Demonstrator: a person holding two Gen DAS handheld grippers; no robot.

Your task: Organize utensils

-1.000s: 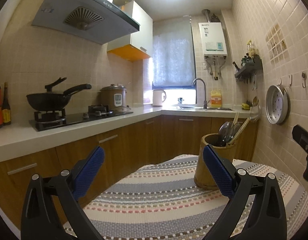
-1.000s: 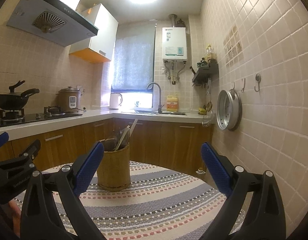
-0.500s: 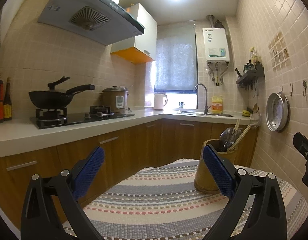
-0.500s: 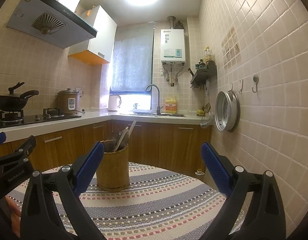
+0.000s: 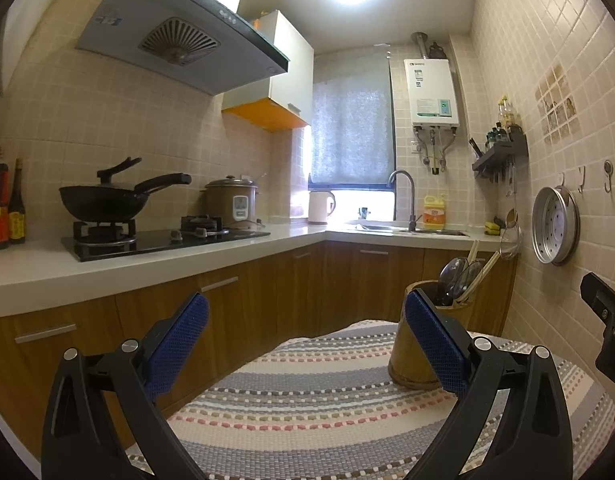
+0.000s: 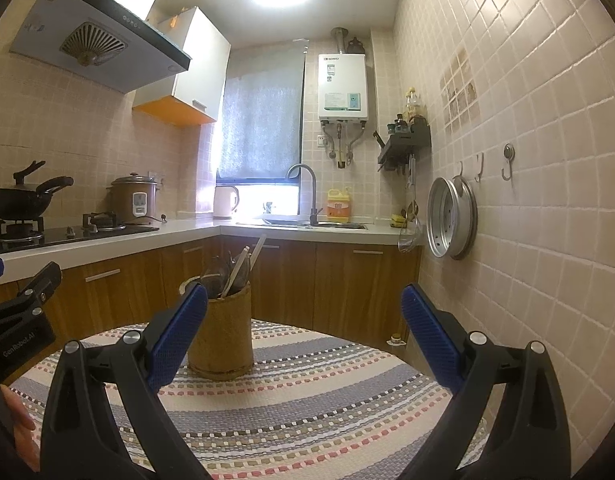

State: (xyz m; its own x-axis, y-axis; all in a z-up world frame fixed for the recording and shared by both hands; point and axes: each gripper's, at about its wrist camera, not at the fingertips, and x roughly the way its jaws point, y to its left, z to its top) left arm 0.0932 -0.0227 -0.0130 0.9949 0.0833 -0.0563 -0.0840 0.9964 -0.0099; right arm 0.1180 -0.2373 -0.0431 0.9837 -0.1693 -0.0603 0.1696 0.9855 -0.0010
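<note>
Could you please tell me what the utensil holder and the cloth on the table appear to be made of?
The utensil holder looks like bamboo or wood: tan-brown, matte, with a faint vertical grain, though the material isn't certain. The tablecloth appears to be woven fabric: coarse, matte bands of grey, pink and tan dashes showing a weave texture.

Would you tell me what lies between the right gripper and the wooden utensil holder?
Only bare striped tablecloth, in the right wrist view, between the right gripper and the utensil holder.
</note>
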